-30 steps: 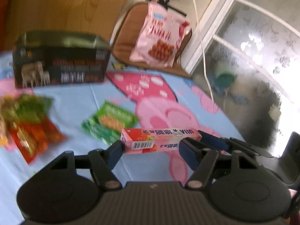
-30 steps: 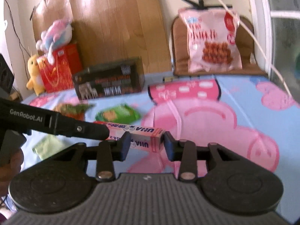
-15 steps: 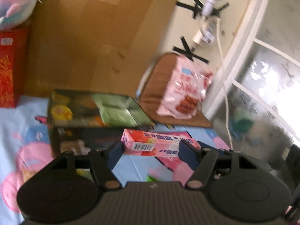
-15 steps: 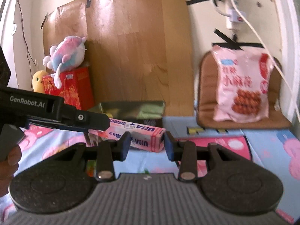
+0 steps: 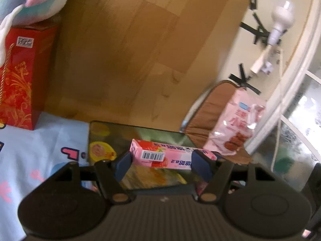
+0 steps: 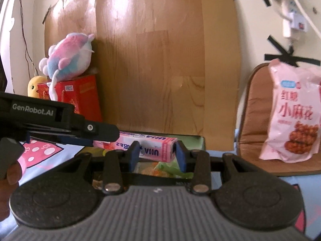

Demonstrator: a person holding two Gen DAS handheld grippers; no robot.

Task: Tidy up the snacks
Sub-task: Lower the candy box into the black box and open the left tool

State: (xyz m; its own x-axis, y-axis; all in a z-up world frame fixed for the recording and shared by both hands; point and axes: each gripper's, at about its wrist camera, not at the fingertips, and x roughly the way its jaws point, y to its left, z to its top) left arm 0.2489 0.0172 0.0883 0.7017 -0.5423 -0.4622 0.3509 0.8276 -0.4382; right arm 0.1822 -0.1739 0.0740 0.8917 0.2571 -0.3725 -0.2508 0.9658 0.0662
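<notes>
A long pink strawberry candy box [image 5: 170, 154] is held in the air over the open dark snack tin [image 5: 112, 136]. My left gripper [image 5: 162, 165] is shut on one end of the candy box. My right gripper [image 6: 157, 154] is shut on the other end of the candy box [image 6: 154, 149]. The left gripper's arm [image 6: 60, 124] crosses the right wrist view from the left. The tin [image 6: 192, 140] holds green and yellow snack packs [image 5: 100, 150].
A red gift box [image 5: 22, 76] with a plush toy [image 6: 66, 58] on it stands at the back left. A brown cushion [image 6: 254, 120] holds a big pink snack bag [image 6: 295, 112] at the right. A wooden board [image 6: 150, 60] leans behind the tin.
Both grippers have lifted the candy box off the blue cloth and carried it forward over the open tin. The green and red packs on the cloth have left the view.
</notes>
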